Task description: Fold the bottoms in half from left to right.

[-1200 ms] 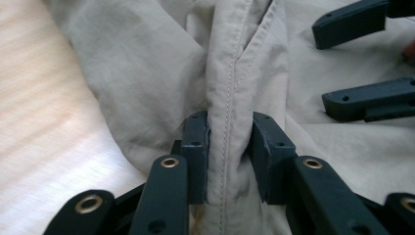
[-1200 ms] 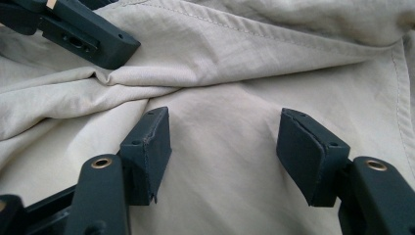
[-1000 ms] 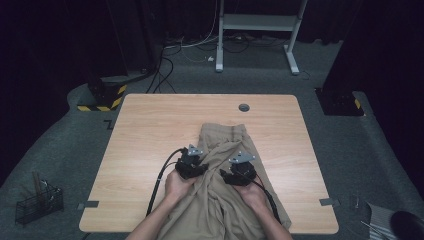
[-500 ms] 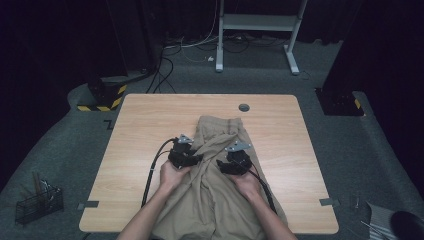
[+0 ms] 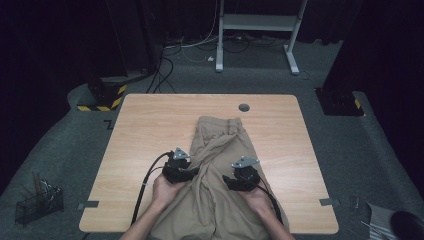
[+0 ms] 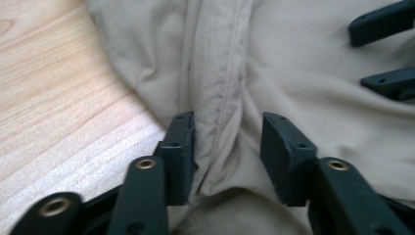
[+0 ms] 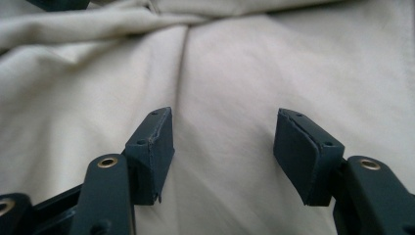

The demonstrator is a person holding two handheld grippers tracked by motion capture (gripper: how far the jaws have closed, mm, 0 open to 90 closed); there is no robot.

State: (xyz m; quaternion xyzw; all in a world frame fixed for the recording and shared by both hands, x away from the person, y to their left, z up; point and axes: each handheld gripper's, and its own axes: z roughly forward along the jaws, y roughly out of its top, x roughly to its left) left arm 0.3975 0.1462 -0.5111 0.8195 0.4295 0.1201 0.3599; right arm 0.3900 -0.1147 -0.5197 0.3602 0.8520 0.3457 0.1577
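Left tongs (image 6: pixel 227 142) astride trousers' (image 5: pixel 220 150) seam — perhaps touching — close-up only.

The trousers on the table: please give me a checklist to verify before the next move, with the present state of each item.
1. Trousers lie on the table, far end inside the top: ok.
2. Near end of the trousers inside the table edge: not ok, it hangs over.
3. Left gripper has cloth between its jaws: ok, a seam fold stands there; the jaws have just been closing.
4. Left jaws pressing the fold: not ok, a gap remains at one jaw.
5. Right gripper open over flat cloth: ok.
6. The grippers stand apart: ok.
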